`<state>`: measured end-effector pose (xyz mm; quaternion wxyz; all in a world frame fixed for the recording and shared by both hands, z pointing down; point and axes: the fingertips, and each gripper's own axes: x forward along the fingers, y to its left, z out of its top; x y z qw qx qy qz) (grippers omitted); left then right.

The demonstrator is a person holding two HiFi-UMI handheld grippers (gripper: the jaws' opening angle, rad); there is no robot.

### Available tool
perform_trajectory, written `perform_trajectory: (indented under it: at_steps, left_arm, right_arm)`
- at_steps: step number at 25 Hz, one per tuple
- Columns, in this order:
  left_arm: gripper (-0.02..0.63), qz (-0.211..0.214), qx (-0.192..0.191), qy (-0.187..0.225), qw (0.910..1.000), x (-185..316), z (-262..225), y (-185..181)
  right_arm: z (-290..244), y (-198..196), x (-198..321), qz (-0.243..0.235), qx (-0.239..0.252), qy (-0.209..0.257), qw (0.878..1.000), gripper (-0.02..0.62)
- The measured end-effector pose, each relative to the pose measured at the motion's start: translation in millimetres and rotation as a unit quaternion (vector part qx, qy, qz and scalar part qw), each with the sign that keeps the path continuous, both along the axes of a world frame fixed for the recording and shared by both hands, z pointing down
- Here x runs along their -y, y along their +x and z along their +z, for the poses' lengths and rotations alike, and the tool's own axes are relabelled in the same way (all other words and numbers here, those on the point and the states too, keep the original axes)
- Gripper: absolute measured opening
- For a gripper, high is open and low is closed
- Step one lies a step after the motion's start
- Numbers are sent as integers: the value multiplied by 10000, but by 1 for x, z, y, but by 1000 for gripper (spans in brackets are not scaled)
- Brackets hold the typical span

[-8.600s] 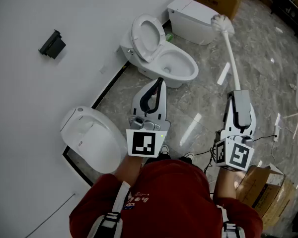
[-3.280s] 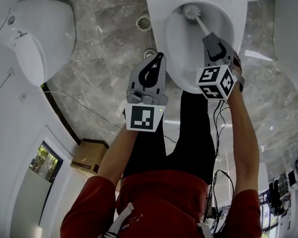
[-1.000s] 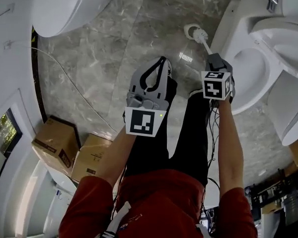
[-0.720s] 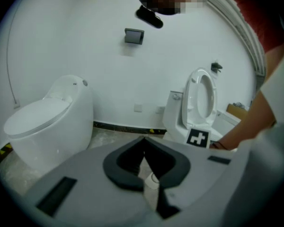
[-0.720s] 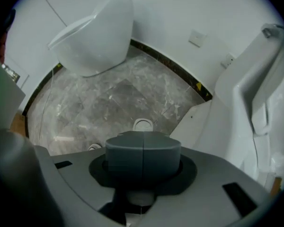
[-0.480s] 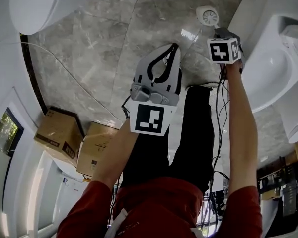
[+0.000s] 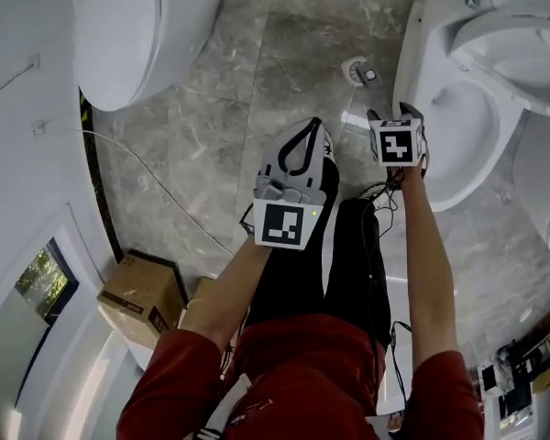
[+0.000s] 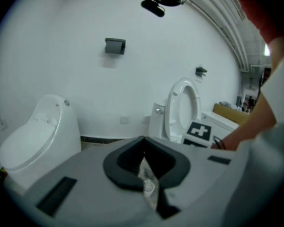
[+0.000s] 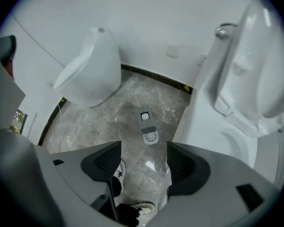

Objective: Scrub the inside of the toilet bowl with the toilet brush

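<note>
Toilet brush [image 7: 359, 71] upright, handle up

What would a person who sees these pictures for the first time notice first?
First the open white toilet at the right of the head view. Next to it the toilet brush stands alone on the grey marble floor, below the right gripper, whose jaws are opening with nothing between them.

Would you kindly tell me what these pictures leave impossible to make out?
- Toilet brush: end-on in the right gripper view, tiny in the head view; any holder beneath it cannot be told.
- Toilet bowl inside: too small in the head view to judge cleanliness; in the left gripper view, largely behind the person's arm.
</note>
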<state>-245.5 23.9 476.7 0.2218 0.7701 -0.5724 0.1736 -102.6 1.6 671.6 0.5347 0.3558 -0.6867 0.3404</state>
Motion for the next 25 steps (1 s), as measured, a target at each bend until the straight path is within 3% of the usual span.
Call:
perform_trajectory:
  at_steps: [4,9,12,16,18,20,23,25]
  left_arm:
    - [2,248,45,524,9983,6,-90,35]
    - [2,303,73,1240,9918,-19,-219,91]
    - [2,399,-31,1535,9873,-41,-296,133]
    - [2,508,-88,1995,9785,-56,-393,179]
    - [2,561,-187,2221,9732,-59,-435,196]
    - [2,681,-301,2435,9670,-64,-469,209]
    - [2,925,-136,2810,9551,-72,-506,223]
    - [2,1090,107,2841,9525,-75,-520,233]
  right_arm:
    - [-133,34,-17,651,690,719,9929,298]
    - [-320,106,-54,1359,1506,2013,9583,288]
    - [-433,160,-72,1572,1871,2957,9235,282]
    - [-568,230,-87,1702,2071,4359,8591,251]
    - [-621,261,-94,1766,1944,4926,8297,175]
    - [-657,284,-101,1862,1760,5336,8060,4]
    - [-691,304,-111,1978,1759,5743,7746,0]
    - [-708,317,-114,2110,1697,5943,7573,-2]
